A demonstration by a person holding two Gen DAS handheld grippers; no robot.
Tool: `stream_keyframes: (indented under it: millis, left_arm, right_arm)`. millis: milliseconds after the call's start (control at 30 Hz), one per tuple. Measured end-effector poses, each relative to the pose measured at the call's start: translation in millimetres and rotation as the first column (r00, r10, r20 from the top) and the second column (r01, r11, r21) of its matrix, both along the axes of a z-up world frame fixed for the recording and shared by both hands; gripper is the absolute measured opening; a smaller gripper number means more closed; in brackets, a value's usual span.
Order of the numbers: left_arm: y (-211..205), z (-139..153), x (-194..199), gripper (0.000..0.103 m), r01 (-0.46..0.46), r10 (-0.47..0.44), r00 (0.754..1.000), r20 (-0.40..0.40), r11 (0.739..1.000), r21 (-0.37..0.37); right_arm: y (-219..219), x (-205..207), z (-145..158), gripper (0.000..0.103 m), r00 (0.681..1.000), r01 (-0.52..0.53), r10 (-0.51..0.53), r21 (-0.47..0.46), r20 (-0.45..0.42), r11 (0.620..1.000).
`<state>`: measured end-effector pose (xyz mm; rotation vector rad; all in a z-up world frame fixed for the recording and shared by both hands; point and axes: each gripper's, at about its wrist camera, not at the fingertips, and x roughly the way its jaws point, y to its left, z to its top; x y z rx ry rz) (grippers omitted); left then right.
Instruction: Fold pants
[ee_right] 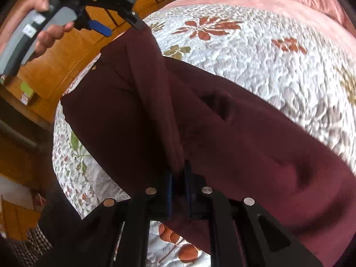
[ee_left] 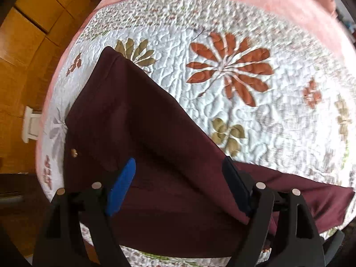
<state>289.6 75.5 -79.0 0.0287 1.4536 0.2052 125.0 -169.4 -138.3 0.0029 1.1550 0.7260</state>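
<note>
Dark maroon pants (ee_left: 142,133) lie on a white floral quilt (ee_left: 255,115), the waist end with a brass button (ee_left: 73,153) at the left. My left gripper (ee_left: 178,171) is open just above the fabric, its jaws wide apart with blue pads (ee_left: 121,187). In the right wrist view the pants (ee_right: 244,138) rise in a lifted fold. My right gripper (ee_right: 179,175) is shut on the maroon fabric, which hides its fingertips. The left gripper (ee_right: 124,23) also shows there, hand-held above the pants' far end.
A pink blanket (ee_left: 278,2) covers the far side of the bed. Wooden cabinets (ee_left: 24,44) and floor lie to the left, beyond the bed edge. A white object (ee_left: 30,124) sits on the floor by the bed.
</note>
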Motion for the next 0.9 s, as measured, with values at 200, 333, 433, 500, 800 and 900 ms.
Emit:
stream_keyframes:
  millis: [200, 333, 433, 500, 800, 900]
  left_arm:
    - [-0.2, -9.5, 34.6, 0.081, -0.033, 0.035, 0.998, -0.058, 0.999, 0.034]
    - [-2.6, -29.5, 50.8, 0.083, -0.041, 0.048, 0.988, -0.143, 0.998, 0.056]
    - [0.5, -46.8, 57.6, 0.083, -0.049, 0.062, 0.978, -0.198, 0.996, 0.075]
    - [4.9, -54.7, 59.8, 0.083, -0.065, 0.078, 0.972, -0.221, 0.996, 0.066]
    - [33.9, -52.5, 44.4, 0.024, -0.16, 0.15, 0.972, -0.181, 0.986, -0.045]
    - [48.3, -28.4, 19.7, 0.017, -0.19, 0.182, 0.981, -0.073, 0.974, -0.123]
  right_arm:
    - [-3.3, -1.0, -2.1, 0.009, 1.0, -0.009, 0.009, 0.018, 0.008, 1.0]
    - [-2.8, -1.0, -2.7, 0.009, 1.0, -0.009, 0.009, 0.027, 0.007, 1.0]
    - [-5.3, -0.7, -2.9, 0.009, 1.0, -0.007, 0.006, 0.051, 0.002, 0.999]
    - [-6.4, -0.5, -3.4, 0.009, 1.0, -0.007, 0.007, 0.06, -0.001, 0.998]
    - [-9.1, 0.6, 0.0, 0.009, 1.0, 0.006, -0.005, 0.079, -0.001, 0.997]
    - [-12.8, 0.4, 4.8, 0.01, 1.0, 0.017, -0.017, 0.081, 0.003, 0.997]
